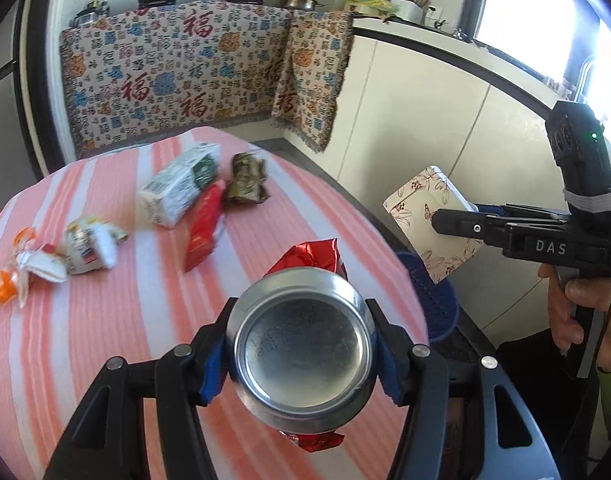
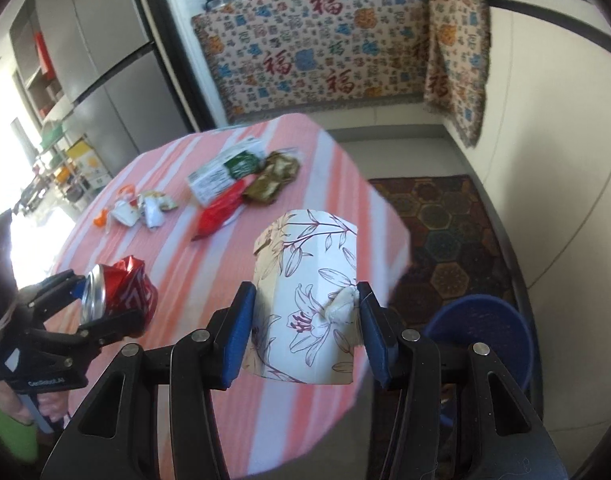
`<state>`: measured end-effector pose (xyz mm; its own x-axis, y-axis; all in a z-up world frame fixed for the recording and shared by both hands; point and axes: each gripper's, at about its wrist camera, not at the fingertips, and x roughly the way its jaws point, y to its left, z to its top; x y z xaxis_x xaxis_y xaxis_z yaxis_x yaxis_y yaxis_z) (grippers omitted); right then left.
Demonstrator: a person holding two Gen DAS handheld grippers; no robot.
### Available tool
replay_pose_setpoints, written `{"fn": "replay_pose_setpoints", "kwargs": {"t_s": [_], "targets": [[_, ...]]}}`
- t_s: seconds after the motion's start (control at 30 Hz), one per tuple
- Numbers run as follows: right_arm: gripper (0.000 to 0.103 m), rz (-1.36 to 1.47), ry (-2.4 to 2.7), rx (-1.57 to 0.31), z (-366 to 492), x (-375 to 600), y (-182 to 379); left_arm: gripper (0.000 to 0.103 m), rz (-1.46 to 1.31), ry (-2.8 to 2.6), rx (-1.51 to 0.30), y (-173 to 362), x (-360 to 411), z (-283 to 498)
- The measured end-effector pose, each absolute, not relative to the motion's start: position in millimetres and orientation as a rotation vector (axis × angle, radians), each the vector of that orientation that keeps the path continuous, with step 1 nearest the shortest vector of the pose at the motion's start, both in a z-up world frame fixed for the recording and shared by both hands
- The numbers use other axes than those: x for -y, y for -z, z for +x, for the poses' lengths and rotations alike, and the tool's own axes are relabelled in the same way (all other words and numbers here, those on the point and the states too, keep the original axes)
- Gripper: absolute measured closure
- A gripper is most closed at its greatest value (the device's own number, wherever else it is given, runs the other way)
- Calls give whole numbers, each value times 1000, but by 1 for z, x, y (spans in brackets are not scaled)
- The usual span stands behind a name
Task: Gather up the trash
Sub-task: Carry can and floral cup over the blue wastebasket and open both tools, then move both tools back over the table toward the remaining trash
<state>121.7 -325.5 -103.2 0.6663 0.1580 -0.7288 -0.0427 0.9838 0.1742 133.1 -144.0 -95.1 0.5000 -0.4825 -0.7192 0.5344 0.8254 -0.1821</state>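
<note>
Aluminium: the crushed red can [image 1: 301, 356] was clamped in the left tongs [image 1: 299, 356] above the tabletop [image 1: 105, 320]. The right tongs [image 2: 305, 332] gripped a floral tissue box [image 2: 305, 300]. Beyond the tabletop's near edge stood the blue bin [image 2: 485, 340]; transfer and release there likely followed. Further wrappers [image 1: 203, 220] remained mid-tabletop.

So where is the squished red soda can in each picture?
Left wrist view: the crushed red soda can sits bottom centre, its silver base facing the camera, clamped in the left gripper.
Right wrist view: it is at lower left, seen from the side in that gripper.
Shared landmark: the pink striped tablecloth lies behind the can in both.
</note>
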Motion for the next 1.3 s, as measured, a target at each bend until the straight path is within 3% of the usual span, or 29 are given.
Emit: {"fn": "replay_pose_setpoints", "kwargs": {"t_s": [0.27,0.6,0.9,1.0,1.07,1.3], "targets": [[51,187,89,-847,104,440,118,42,123,790,-860,88,280,137],[51,227,218,-897,99,515,156,42,116,877,-948,139,388,164],[51,334,266,-894,93,556,176,42,176,898,-981,175,436,172],[46,378,265,-877,94,564,180,41,171,919,-977,186,446,176],[34,409,264,-863,93,569,184,28,150,925,-990,196,450,178],[33,395,307,-797,81,572,172,27,113,894,-1008,204,453,192]]}}
